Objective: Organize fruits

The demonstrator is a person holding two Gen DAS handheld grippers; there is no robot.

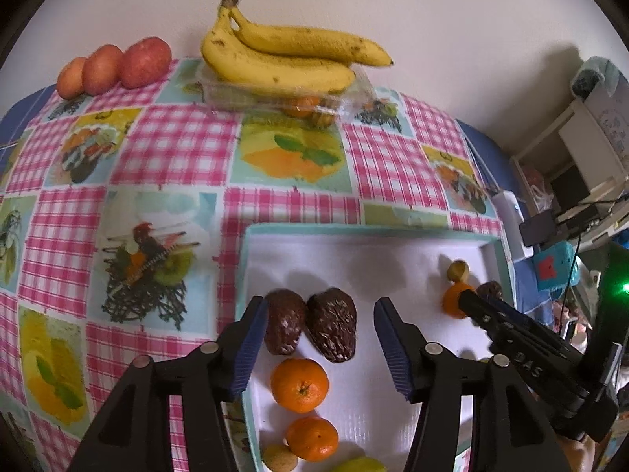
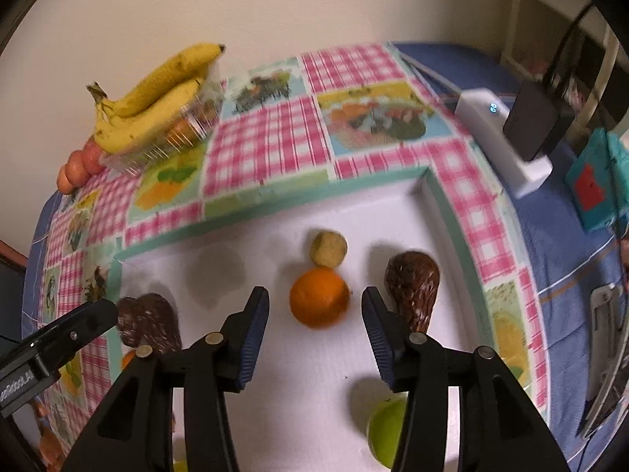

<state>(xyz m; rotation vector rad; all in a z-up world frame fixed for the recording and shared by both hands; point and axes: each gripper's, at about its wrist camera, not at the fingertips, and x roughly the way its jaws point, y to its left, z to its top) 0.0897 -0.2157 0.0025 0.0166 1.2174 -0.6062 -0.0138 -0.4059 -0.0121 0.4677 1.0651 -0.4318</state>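
With my right tongs (image 2: 315, 338) spread wide and empty around the orange (image 2: 319, 302) on the white tray (image 2: 275, 393), I should ease forward, centre it, then clamp gently; my left tongs (image 1: 318, 346) hang released.

1. Wall (image 1: 432, 8): plain cream, unmarked, behind the table's far edge.
2. Tablecloth (image 1: 173, 145): pink gingham squares alternating with printed fruit panels; lies over a blue surface (image 2: 558, 244) that shows at the edges.
3. White device (image 2: 507, 137): oblong, with a small lit blue display; lies on the blue surface beside a black box (image 2: 538, 118).
4. Shelving unit (image 1: 582, 157): white, at the right, cluttered; contents too blurred to tell.
5. Teal box (image 2: 597, 181): bears a red shape.
6. Green light (image 1: 625, 287): small glowing point, far right.
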